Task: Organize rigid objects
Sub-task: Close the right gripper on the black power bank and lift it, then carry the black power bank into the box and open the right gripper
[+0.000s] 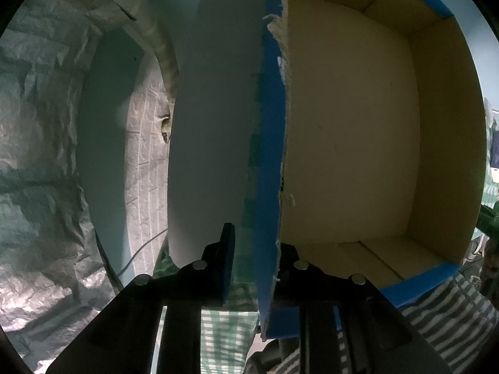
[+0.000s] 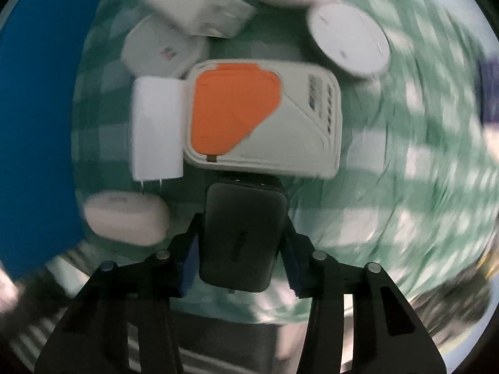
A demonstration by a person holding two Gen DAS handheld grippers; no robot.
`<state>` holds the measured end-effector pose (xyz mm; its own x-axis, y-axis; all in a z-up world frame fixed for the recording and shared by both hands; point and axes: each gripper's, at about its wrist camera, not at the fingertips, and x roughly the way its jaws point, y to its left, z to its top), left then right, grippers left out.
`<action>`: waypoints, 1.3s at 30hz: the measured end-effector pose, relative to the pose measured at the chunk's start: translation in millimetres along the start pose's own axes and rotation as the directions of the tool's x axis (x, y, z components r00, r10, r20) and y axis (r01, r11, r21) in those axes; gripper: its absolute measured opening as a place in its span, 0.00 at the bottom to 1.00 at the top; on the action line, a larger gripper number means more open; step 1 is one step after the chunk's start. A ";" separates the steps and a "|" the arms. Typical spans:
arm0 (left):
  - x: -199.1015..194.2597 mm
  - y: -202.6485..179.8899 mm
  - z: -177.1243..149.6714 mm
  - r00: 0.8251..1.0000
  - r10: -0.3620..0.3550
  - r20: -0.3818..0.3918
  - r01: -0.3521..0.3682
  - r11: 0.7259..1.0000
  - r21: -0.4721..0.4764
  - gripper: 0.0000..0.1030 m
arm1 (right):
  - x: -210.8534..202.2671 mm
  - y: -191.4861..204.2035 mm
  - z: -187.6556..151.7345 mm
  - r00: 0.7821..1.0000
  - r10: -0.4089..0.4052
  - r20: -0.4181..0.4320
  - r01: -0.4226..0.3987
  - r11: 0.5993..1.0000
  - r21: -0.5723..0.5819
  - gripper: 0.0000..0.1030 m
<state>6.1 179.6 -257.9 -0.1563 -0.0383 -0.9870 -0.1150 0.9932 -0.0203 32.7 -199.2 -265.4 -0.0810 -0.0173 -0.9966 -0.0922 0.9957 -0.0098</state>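
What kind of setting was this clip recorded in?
Probably a home table: a green-and-white checked tablecloth carries small chargers and gadgets such as a white plug adapter, beside an empty blue cardboard box.

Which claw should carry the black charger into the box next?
Right. The right claw already straddles the black charger; the left claw is clamped on the box wall, likely steadying it.

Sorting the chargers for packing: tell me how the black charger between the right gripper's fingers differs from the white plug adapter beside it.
The black charger is dark with rounded corners; the white plug adapter is bright white and boxier. The black charger lies between the right gripper fingers; the white plug adapter lies free against the orange-and-white device. The adapter's prongs show; the charger's are hard to make out. Both lie flat on the checked cloth.
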 end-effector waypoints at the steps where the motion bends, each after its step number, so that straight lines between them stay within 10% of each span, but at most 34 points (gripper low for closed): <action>1: 0.1 -0.1 0.3 1.000 0.002 0.001 -0.002 1.000 0.000 0.19 | 1.4 4.7 0.8 1.000 -0.024 0.011 0.024 0.999 -0.042 0.40; 23: 2.9 -4.1 -2.5 1.000 0.003 -0.019 -0.003 1.000 0.012 0.13 | -14.2 -28.1 -33.1 0.998 0.020 0.060 -0.019 1.000 -0.003 0.40; 39: 0.7 -7.7 -3.1 1.000 -0.013 -0.020 0.014 0.999 0.033 0.04 | -109.7 -3.3 -15.0 0.983 0.113 0.148 -0.098 0.990 -0.101 0.40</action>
<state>3.9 171.7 -257.9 -0.1742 -0.0537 -0.9832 -0.0846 0.9956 -0.0394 26.9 -202.0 -154.8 0.0571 0.1086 -0.9924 -0.1832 0.9783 0.0965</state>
